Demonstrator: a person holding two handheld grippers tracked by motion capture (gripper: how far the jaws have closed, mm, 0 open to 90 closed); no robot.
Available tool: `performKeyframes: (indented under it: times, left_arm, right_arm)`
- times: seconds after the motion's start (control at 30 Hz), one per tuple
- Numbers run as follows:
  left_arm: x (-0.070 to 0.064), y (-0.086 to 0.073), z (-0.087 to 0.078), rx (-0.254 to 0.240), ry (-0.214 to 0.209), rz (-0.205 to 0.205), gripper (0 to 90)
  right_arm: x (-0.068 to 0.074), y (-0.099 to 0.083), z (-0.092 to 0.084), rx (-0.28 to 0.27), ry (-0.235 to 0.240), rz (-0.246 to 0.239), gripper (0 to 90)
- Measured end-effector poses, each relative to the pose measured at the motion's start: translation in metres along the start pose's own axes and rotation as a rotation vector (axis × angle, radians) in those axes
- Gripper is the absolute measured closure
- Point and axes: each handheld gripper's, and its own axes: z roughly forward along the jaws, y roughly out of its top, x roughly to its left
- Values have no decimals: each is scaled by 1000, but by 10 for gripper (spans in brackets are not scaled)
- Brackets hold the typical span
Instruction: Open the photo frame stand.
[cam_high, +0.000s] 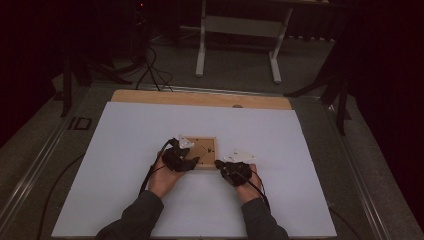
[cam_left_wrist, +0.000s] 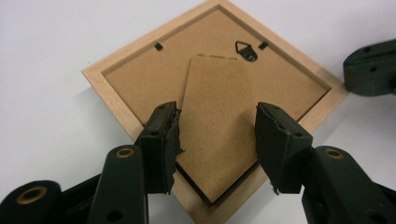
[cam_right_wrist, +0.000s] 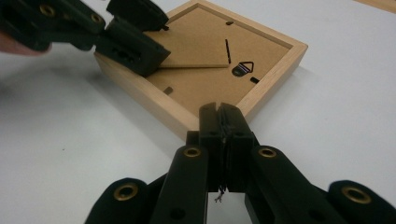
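Frame (cam_high: 199, 151): small wooden picture frame, lying face down near the middle of the white sheet (cam_high: 125, 150), backing board up.
Stand (cam_left_wrist: 215, 126): stiff fibreboard easel flap on the back, its free end lifted off the backing toward the left gripper.
Hanger (cam_left_wrist: 246, 50): small metal loop near the far edge of the backing, with turn clips beside it.
Handling: frame looks light and rigid and would likely slide on the smooth sheet; the flap is thin and hinged, so it may tear if forced. Best hold is the flap's side edges near its free end, with the frame's rim pinned.
Left gripper (cam_left_wrist: 217, 140): jaws partly open, straddling the flap; contact unclear.
Right gripper (cam_right_wrist: 223, 122): jaws closed together, empty, tip against the frame's near corner, seemingly bracing it.
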Motion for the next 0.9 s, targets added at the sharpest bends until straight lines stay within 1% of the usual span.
performKeyframes:
  times: [0.07,0.13,0.17,0.2,0.23,0.3,0.4,0.47,0.53,0.67,0.73,0.8,0.83,0.9]
  left_arm:
    - [0,2,-2,-10,0,-5,504]
    - [1,5,-6,-32,-11,-36,505]
    - [2,6,-7,-43,7,-45,554]
    - [4,7,-8,-59,-21,-70,588]
    - [4,7,-8,-67,-34,-84,561]
    - [3,7,-6,-52,-3,-73,513]
    - [4,4,-4,-31,3,-72,461]
    - [4,3,-3,-27,-6,-84,436]
    - [3,3,-4,-21,-9,-83,420]
    - [1,0,-3,13,5,-62,407]
    - [1,-2,-2,22,-2,-67,407]
    - [2,-5,-3,17,-2,-66,411]
    - [2,-5,-3,20,-6,-69,421]
    - [3,-4,-4,23,-28,-82,478]
  right_arm:
    - [0,0,0,0,1,-3,881]
    - [0,0,0,0,1,-3,880]
    - [0,0,0,0,1,-3,880]
    - [0,0,0,0,1,-4,881]
    - [0,0,0,-2,-1,-5,881]
    - [0,0,0,-2,-1,-8,881]
    - [0,0,0,-1,0,-6,880]
    - [0,0,0,-2,0,-6,880]
    - [0,0,0,-2,1,-7,880]
    - [0,0,0,-2,1,-8,880]
    - [0,0,0,-2,0,-8,881]
    - [0,0,0,-2,-1,-8,881]
    - [0,-1,0,-2,0,-7,881]
    - [0,-1,0,-4,1,-8,881]
